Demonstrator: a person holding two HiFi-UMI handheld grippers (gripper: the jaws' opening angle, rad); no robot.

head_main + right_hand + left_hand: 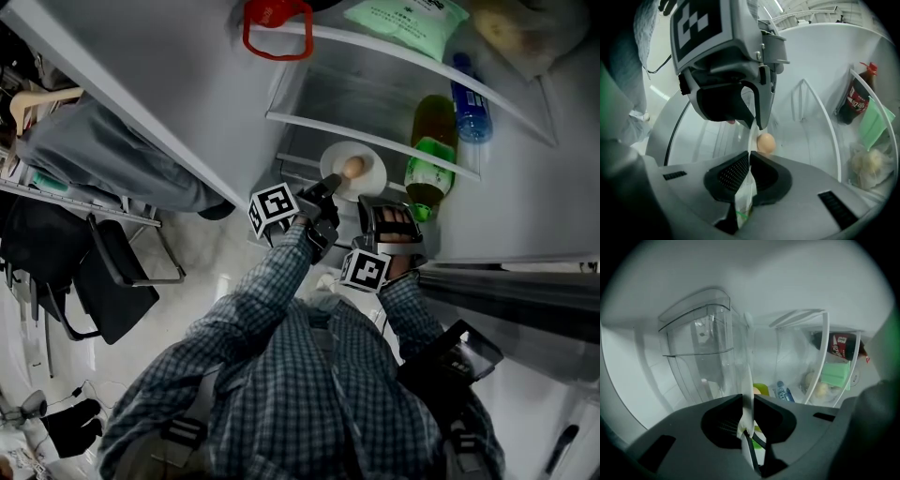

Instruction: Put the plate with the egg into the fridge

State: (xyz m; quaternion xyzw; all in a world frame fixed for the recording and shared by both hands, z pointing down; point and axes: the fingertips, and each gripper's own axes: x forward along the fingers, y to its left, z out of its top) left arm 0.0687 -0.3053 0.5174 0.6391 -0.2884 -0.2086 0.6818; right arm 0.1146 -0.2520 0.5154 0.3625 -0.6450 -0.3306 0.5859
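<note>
As left gripper [748, 403] and right gripper [749, 161] clamp its rim, the plate [368, 174] lies level.

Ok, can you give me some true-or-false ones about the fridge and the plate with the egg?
1. Both grippers are pinching the plate. True: the left gripper and the right gripper are each shut on its rim.
2. Two eggs sit on the plate. False: there is just one egg.
3. The fridge is closed. False: the fridge is open, with its shelves showing.
4. A green bottle is in the fridge, to the right of the plate in the head view. True.
</note>
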